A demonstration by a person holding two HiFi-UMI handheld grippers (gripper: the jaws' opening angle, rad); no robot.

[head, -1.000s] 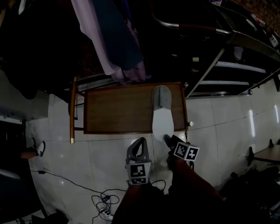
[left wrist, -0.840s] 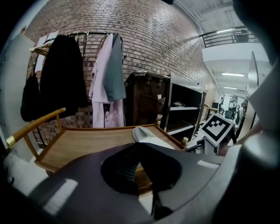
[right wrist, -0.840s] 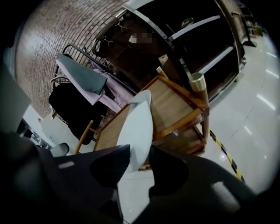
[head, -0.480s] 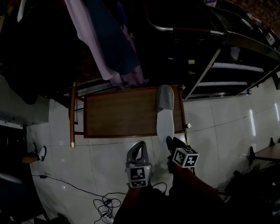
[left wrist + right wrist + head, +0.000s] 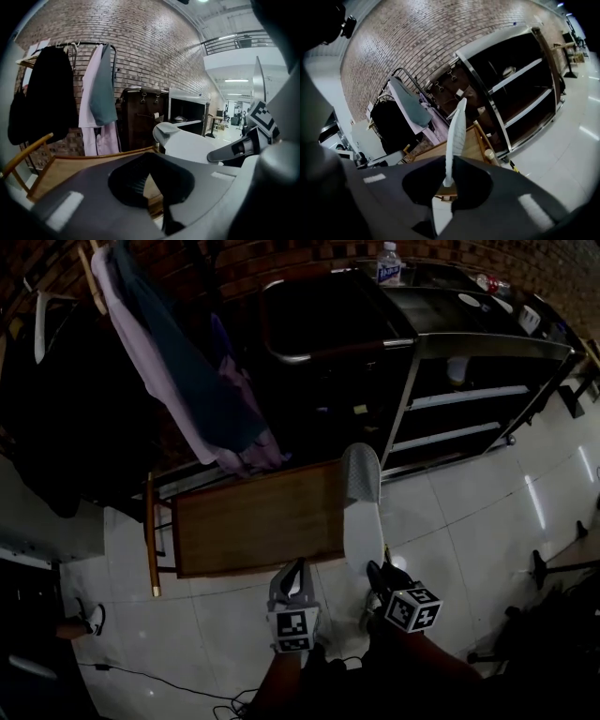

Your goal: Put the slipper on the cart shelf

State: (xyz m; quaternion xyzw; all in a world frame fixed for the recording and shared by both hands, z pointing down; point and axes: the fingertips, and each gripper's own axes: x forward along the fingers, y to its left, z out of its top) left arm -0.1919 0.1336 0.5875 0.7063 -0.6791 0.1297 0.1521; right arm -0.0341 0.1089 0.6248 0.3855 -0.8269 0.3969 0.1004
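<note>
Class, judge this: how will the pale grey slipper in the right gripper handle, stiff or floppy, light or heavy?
Probably fairly stiff: the pale grey slipper, pinched at one end by the right gripper, juts out straight without drooping. Likely light: that small end pinch carries its whole length. It might twist if swung.

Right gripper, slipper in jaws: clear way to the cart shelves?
Likely yes. The right gripper grips the slipper by its heel beside the table; the cart shelves face it openly, with only bare floor between. A step closer may be needed.
</note>
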